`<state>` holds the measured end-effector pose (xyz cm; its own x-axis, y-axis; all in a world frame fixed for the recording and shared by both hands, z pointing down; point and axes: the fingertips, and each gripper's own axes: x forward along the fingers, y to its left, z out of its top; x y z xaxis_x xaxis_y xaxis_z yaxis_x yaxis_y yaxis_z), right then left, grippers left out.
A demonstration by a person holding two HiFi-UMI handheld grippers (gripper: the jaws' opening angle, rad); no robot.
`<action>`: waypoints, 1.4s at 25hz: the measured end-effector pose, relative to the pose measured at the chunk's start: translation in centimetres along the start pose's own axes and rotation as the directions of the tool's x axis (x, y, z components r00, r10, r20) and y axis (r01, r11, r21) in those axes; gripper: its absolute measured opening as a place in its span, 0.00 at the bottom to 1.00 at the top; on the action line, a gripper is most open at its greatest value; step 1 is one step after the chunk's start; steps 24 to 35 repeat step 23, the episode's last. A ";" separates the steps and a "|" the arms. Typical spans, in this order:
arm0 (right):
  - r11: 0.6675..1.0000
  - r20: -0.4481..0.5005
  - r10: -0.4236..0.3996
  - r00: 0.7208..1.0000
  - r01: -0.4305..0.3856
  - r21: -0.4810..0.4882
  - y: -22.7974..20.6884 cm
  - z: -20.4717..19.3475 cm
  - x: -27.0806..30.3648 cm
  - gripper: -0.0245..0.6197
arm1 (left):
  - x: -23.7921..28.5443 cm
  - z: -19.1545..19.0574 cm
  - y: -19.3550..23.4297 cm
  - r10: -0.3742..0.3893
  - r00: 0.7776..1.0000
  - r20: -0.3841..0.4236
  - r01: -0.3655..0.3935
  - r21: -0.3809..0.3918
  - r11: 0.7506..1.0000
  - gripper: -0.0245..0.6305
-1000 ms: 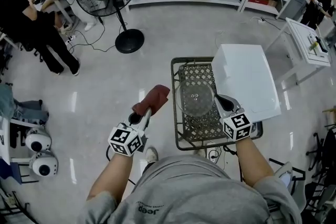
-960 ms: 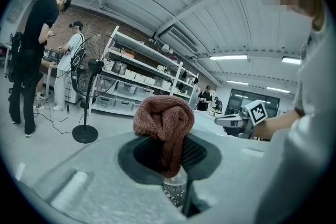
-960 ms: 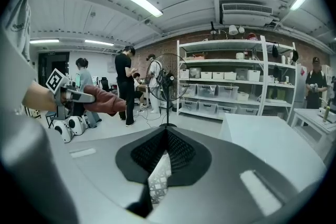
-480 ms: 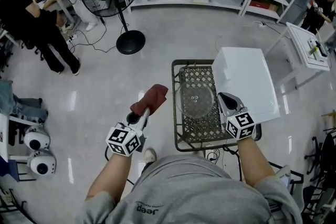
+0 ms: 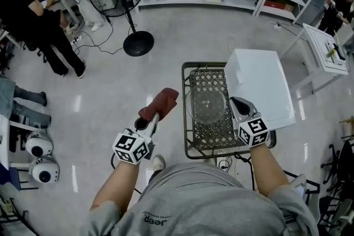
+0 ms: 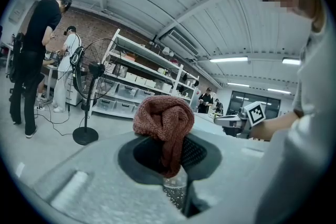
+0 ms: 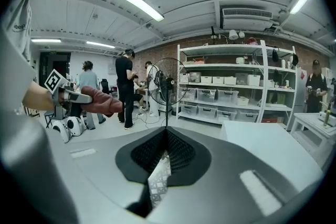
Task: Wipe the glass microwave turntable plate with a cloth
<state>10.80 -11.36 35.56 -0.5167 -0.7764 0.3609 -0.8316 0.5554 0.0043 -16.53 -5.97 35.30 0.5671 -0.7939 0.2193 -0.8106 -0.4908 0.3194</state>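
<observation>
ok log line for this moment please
left gripper: shut on cloth, left of wire cart, clear of plate | right gripper: jaws together, by plate's right rim | wipe: not begun

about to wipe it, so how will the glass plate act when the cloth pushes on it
The glass plate is probably rigid: it lies flat though the right tool grips only its rim. Held at one edge, it would likely pivot or slip under a push. Being glass over the wire basket, it may chip if dropped.
</observation>
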 end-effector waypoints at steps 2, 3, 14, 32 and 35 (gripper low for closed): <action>1.000 -0.003 -0.003 1.000 0.003 -0.004 0.0 -0.1 0.1 0.05 | 0.0 0.0 0.0 -0.001 1.000 0.000 0.001 0.000 1.000 0.11; 1.000 -0.004 -0.002 1.000 0.002 -0.005 0.0 -0.1 0.1 0.05 | 0.0 0.0 0.0 0.000 1.000 0.000 0.000 0.000 1.000 0.11; 1.000 -0.009 0.003 1.000 -0.004 -0.012 0.3 -0.6 0.1 0.05 | 0.0 -0.2 0.0 -0.006 1.000 0.006 0.006 -0.002 1.000 0.11; 1.000 -0.012 0.007 1.000 -0.007 -0.014 0.3 -0.7 0.1 0.05 | -0.1 -0.3 -0.1 -0.003 1.000 0.004 0.003 -0.007 1.000 0.11; 1.000 -0.012 0.007 1.000 -0.007 -0.014 0.3 -0.7 0.1 0.05 | -0.1 -0.3 -0.1 -0.003 1.000 0.004 0.003 -0.007 1.000 0.11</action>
